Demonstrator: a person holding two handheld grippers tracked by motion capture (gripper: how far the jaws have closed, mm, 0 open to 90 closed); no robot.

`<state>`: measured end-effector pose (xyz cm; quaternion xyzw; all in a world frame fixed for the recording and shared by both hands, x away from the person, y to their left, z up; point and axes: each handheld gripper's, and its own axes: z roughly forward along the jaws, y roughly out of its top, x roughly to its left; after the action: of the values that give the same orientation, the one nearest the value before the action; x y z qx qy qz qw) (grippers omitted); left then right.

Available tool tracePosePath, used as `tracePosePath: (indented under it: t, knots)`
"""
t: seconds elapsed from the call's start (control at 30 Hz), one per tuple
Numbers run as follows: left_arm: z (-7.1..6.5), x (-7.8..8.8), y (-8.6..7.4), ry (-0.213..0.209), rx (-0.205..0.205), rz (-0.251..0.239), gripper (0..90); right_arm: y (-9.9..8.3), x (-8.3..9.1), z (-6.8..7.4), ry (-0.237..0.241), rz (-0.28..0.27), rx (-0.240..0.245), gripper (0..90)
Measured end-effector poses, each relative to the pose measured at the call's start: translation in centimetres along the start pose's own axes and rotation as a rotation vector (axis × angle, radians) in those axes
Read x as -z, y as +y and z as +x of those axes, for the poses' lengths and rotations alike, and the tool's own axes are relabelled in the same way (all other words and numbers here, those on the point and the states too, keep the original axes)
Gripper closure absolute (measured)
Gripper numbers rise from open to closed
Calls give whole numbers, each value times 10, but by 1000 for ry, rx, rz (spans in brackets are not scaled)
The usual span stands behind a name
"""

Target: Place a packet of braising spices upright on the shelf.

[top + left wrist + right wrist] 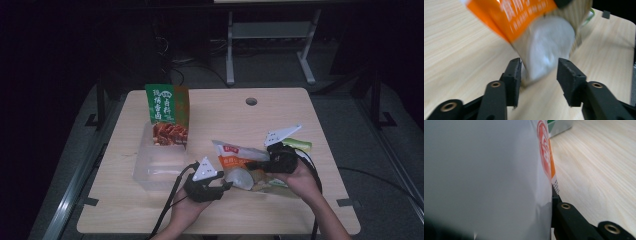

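Dark surroundings close in on a pale wooden table point(280, 112) with rounded corners and a small round hole point(251, 101) near its far edge; grey metal frame legs point(270, 45) stand on the floor beyond it. In the high view a clear plastic bin point(157, 167) sits on the table's left half, and a green and orange food pouch point(168, 116) stands upright at its far end. Near the middle lies a crinkled orange and silver snack bag point(235, 162), glossy and partly see-through. The left gripper point(220, 189), black with a white three-cornered plate, points at the bag's near corner. The right gripper point(250, 164) lies across the bag from the right, with a green item point(298, 144) just behind it.

In the left gripper view the two blocky black jaws stand apart, and the bag's silvery, blurred corner point(546, 52) hangs between them over the wood grain, close to the left jaw; whether it touches I cannot tell.

In the right gripper view the bag's smooth grey foil point(486, 177) sits hard against the lens, with a red and orange printed edge. One black jaw with brass-ringed holes presses along that edge, so the right gripper looks clamped on the bag, though the other jaw is hidden
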<state>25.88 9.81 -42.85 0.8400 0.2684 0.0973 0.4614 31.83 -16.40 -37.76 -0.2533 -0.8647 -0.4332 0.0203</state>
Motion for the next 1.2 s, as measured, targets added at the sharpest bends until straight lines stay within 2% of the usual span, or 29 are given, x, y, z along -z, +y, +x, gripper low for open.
tracePosePath:
  t: [0.13, 0.2, 0.23, 0.43, 0.53, 0.83, 1.2]
  knots:
    - [-4, 11, -5, -12, -30, 5, 492, 6, 5, 1, -13, -8, -4, 900]
    - [-6, 16, -7, 3, -55, -1, 463, 10, 6, 1, -18, -15, -4, 900]
    - [-8, 18, -10, -1, -37, -9, 449, 13, 7, 1, -22, -21, -2, 900]
    - [-11, 27, -20, -13, -70, 7, 428, 30, 9, 4, -12, -43, 5, 900]
    - [-11, 30, -24, -21, -61, 3, 416, 40, 7, 7, -6, -52, 17, 900]
    - [-11, 34, -31, -43, -67, -6, 388, 66, 0, 13, 18, -68, 31, 900]
    - [-11, 34, -34, -67, -69, -8, 373, 89, -11, 19, 50, -88, 51, 900]
